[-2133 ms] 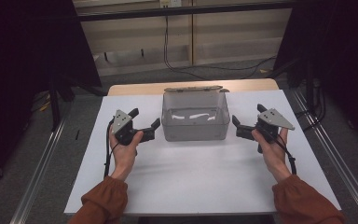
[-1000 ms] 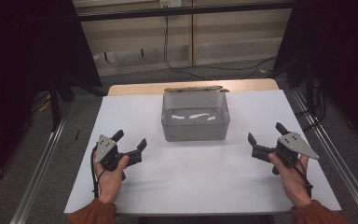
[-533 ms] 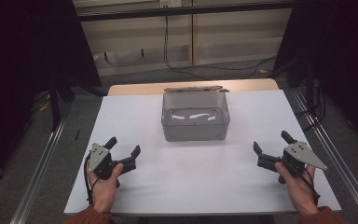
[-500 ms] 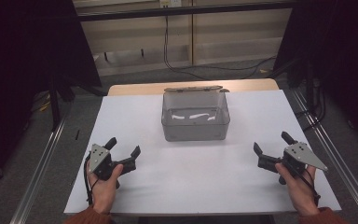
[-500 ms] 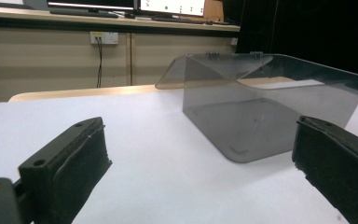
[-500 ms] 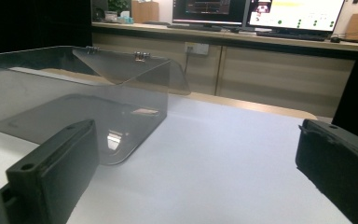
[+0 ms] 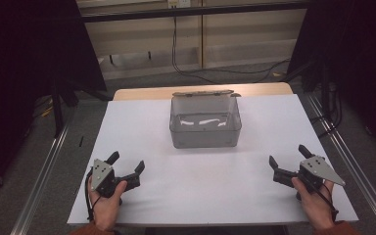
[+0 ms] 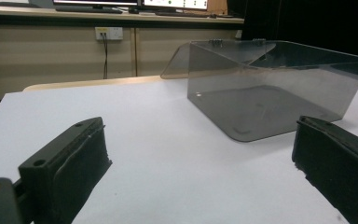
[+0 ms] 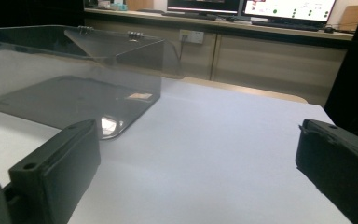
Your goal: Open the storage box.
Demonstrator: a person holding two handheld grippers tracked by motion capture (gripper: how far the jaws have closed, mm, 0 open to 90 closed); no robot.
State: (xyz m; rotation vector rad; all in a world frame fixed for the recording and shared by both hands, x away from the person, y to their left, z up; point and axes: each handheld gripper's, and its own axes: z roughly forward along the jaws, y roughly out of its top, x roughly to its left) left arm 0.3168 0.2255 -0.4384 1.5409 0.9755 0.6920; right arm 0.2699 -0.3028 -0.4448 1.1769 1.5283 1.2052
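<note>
A clear grey plastic box [image 7: 205, 125] with its hinged lid tipped back stands at the middle of the white table [image 7: 200, 196]; nothing lies inside it. In the left gripper view the box [image 8: 270, 98] sits ahead to the right, and in the right gripper view the box [image 9: 70, 88] is ahead to the left. My left gripper [image 7: 126, 163] rests near the front left of the table, open and holding nothing. Near the front right, my right gripper [image 7: 289, 155] is open too, with only bare table between its jaws [image 9: 196, 163].
The white table ends close behind both hands at the front. Metal rails [image 7: 44, 176] run along the floor on both sides. Cabinets and cables [image 7: 176, 44] stand beyond the table's far edge, with monitors [image 9: 284, 9] on a counter.
Both grippers have drawn back from beside the box toward the table's front corners, staying open. The box has not moved.
</note>
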